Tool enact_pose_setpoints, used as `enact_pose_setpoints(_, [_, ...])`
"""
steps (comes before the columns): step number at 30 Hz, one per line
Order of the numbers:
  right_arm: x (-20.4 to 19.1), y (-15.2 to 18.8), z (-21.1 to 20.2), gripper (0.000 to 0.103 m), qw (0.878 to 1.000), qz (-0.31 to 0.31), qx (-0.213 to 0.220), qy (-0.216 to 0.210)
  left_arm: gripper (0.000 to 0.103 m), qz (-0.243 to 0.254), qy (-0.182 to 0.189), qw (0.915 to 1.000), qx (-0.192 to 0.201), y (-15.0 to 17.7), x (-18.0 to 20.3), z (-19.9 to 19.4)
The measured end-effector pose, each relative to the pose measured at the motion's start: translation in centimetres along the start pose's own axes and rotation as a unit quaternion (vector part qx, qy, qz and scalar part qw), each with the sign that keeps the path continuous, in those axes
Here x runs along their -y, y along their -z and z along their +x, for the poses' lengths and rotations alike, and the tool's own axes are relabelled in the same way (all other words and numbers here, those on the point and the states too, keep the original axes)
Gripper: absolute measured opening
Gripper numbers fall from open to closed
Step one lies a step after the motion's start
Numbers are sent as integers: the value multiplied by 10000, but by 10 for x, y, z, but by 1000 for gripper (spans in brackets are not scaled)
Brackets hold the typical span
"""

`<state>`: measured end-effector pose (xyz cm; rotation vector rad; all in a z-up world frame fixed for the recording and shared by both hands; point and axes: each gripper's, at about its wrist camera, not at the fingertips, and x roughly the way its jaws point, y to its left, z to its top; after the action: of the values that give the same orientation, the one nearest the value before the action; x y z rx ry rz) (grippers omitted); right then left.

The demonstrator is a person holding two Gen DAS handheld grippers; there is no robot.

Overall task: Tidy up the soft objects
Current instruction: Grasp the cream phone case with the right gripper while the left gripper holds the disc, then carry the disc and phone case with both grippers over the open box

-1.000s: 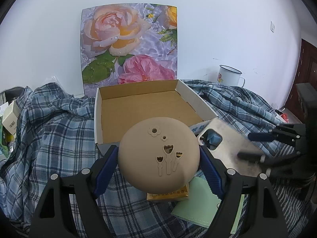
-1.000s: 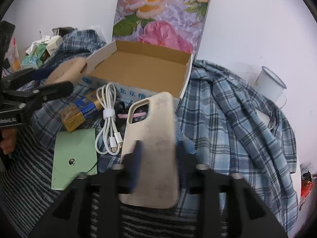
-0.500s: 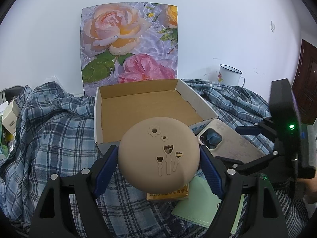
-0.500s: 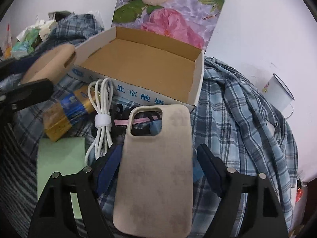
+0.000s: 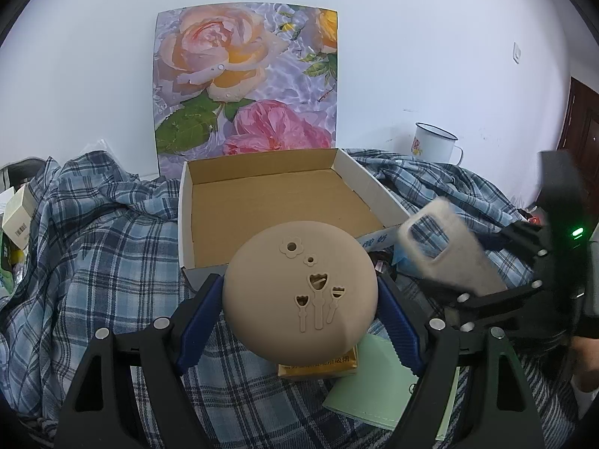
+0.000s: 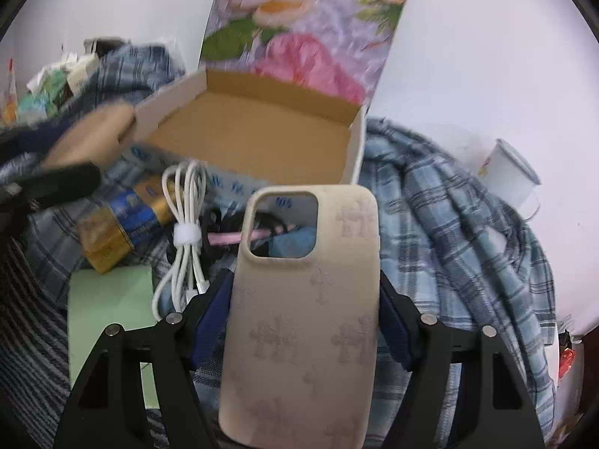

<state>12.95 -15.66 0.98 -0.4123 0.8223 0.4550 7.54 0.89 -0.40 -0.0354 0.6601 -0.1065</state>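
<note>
Shifted nearer the cardboard box (image 6: 258, 138) ahead, the phone case (image 6: 303, 318) is gripped by the right tool (image 6: 305, 321) (jaws just closing), while the left tool (image 5: 299, 299) clasps a beige dome (image 5: 299, 288).

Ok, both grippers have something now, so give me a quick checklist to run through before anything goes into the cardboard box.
1. Left gripper on the round tan silicone piece: pads press both its sides, ok.
2. Right gripper on the beige phone case: jaws have just been closing, pads meet its edges, ok.
3. Cardboard box: lid up, floor bare, ok.
4. Way into the box for the silicone piece: it sits just in front of the near wall, nothing between, ok.
5. White cable and pink item under the case: whether they touch it, cannot tell.
6. Grippers apart from each other: ok.
</note>
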Motion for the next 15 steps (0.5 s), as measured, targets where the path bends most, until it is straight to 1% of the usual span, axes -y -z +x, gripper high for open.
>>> enact_pose_setpoints(7, [8, -10, -41, 71, 9970, 157, 753, -6, 82, 12, -21, 10000, 21, -1, 1, -2])
enact_pose_setpoints(10, [10, -15, -57, 71, 9937, 208, 1103, -40, 82, 52, -52, 9999, 79, -5, 3, -7])
enact_pose_setpoints(13, [13, -23, -70, 71, 9904, 238, 1357, -80, 82, 125, -121, 9997, 193, -11, 6, -15])
enact_pose_setpoints(15, [15, -29, -79, 71, 9877, 271, 1534, -136, 82, 123, -81, 9996, 224, -18, 5, -21])
